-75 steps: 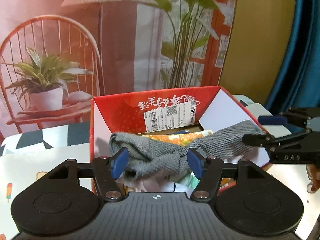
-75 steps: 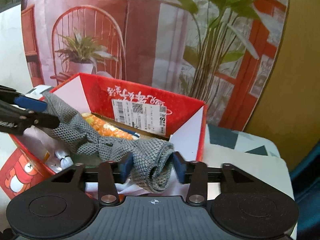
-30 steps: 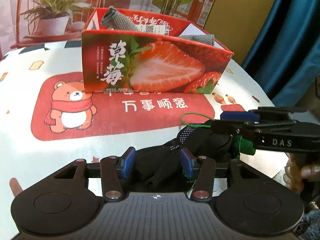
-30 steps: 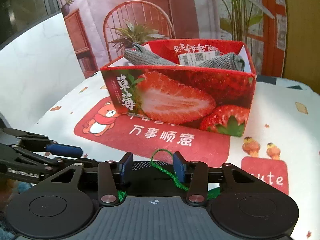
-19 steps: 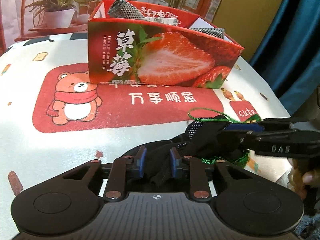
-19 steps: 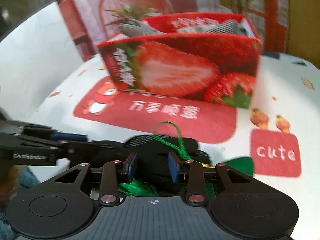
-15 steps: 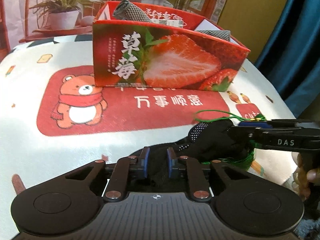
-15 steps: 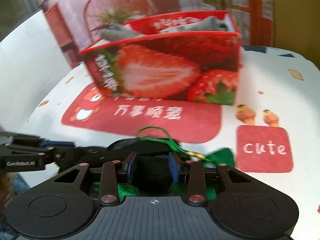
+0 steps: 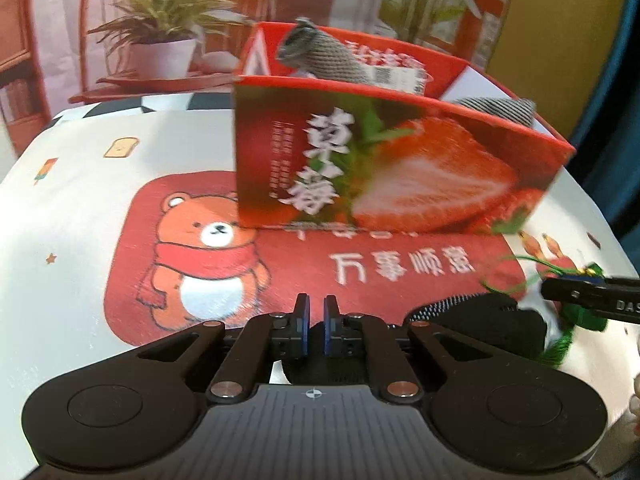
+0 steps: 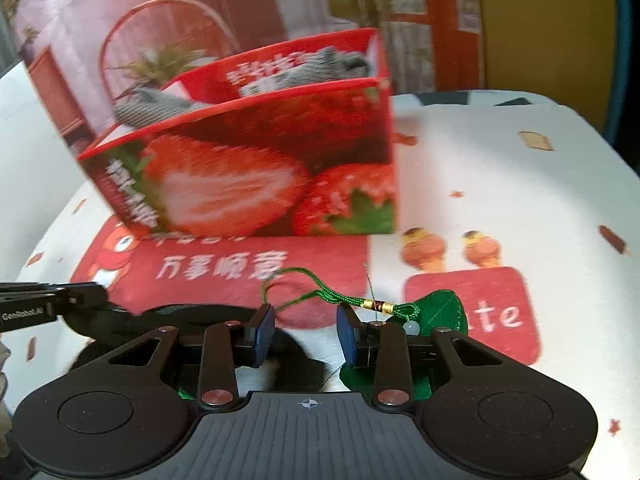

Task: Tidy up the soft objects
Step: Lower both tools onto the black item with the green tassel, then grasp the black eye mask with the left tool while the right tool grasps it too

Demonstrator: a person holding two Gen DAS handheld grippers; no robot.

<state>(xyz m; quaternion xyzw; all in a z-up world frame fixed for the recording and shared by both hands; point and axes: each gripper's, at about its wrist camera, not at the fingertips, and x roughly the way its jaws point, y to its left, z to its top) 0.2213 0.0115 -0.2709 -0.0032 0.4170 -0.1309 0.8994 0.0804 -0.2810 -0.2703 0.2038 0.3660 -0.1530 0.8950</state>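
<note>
Printed tablecloth point(image 9: 80, 208); left gripper point(image 9: 316, 322) angled down, clamping black glove point(image 9: 480, 320).

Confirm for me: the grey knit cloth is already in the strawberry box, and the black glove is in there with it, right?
Not quite. The grey knit cloth is in the strawberry box, but the black glove lies on the tablecloth in front of it, as the left wrist view shows.

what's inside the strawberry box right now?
Grey knitted fabric pokes above the rim of the strawberry box at one end, and more grey knit shows at the other end. The front wall hides everything lower down, so any other contents can't be seen.
</note>
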